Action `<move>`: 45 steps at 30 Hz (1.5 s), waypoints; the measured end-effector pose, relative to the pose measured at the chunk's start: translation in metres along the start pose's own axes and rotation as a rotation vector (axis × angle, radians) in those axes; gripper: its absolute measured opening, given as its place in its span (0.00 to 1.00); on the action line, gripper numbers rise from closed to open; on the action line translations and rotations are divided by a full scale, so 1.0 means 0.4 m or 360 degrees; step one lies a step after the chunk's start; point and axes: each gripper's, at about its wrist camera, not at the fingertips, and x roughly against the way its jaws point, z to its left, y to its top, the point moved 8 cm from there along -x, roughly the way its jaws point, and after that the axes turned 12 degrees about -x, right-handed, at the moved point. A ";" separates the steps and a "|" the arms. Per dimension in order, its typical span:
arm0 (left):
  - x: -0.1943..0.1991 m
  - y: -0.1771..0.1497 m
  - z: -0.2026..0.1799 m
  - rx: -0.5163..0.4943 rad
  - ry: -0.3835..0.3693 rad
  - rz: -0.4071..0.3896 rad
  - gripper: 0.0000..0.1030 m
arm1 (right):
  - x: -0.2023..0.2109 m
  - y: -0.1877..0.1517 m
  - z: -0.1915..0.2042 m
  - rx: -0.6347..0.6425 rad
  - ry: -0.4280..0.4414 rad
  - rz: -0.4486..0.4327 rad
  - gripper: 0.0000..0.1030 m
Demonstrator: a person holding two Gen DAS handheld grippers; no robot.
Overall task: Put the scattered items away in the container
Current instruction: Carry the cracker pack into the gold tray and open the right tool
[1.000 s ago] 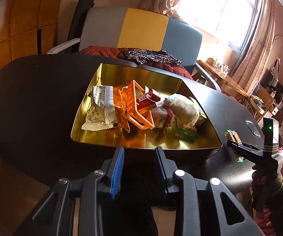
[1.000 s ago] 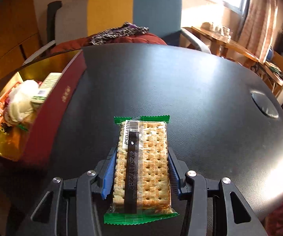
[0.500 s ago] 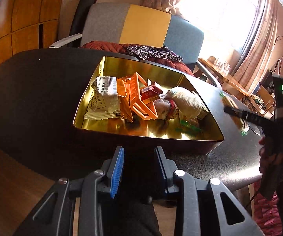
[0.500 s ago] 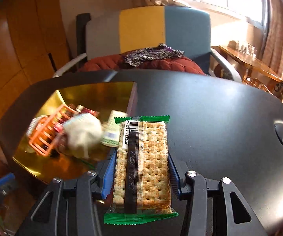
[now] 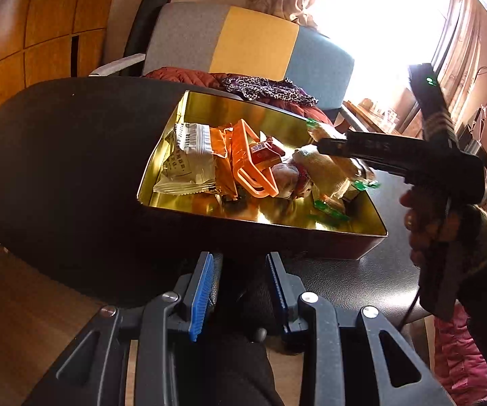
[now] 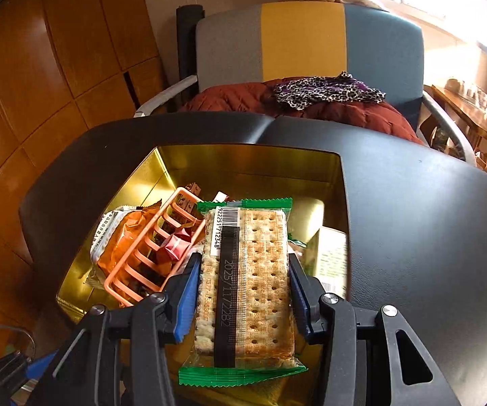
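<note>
A cracker pack point(image 6: 246, 277) in clear wrap with green ends is clamped between the blue pads of my right gripper point(image 6: 243, 280). It hangs above the right part of the gold tin point(image 6: 243, 159). From the left wrist view the right gripper point(image 5: 331, 142) reaches over the tin point(image 5: 260, 218) with the pack point(image 5: 323, 132) in it. Inside lie an orange plastic rack point(image 5: 253, 169), a white and orange snack packet point(image 5: 185, 165), small red boxes point(image 5: 263, 150) and a beige plush point(image 5: 321, 172). My left gripper point(image 5: 240, 287) stands open and empty at the tin's near wall.
The tin sits on a black table point(image 5: 57, 169) whose right half point(image 6: 412, 220) is bare. A grey, yellow and blue chair point(image 6: 304, 40) with a red quilt and leopard cloth stands behind. A person's hand point(image 5: 422, 223) holds the right gripper's handle.
The right gripper has carried the cracker pack leftward from above the bare table to above the tin. The left gripper has hardly shifted and stays open.
</note>
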 end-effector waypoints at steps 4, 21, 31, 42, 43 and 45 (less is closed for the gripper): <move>0.001 -0.003 0.006 0.0009 0.0006 0.0002 0.31 | -0.029 0.005 0.010 0.0010 -0.0027 0.0017 0.47; 0.004 0.005 0.011 0.0013 0.0046 0.0014 0.36 | 0.008 -0.005 -0.025 -0.0117 0.0045 -0.0039 0.52; 0.012 0.026 0.004 -0.0010 0.0114 0.0034 0.42 | 0.044 -0.029 -0.049 -0.0130 0.0046 -0.0067 0.51; 0.040 0.095 0.016 -0.0029 0.0266 -0.0041 0.50 | 0.065 -0.062 -0.041 -0.0082 0.0049 -0.0066 0.44; 0.038 0.100 0.019 -0.0034 0.0299 -0.0034 0.50 | 0.068 -0.063 -0.043 -0.0084 0.0046 -0.0069 0.44; 0.035 0.106 0.024 -0.0028 0.0353 -0.0015 0.50 | 0.071 -0.068 -0.047 -0.0084 0.0036 -0.0069 0.44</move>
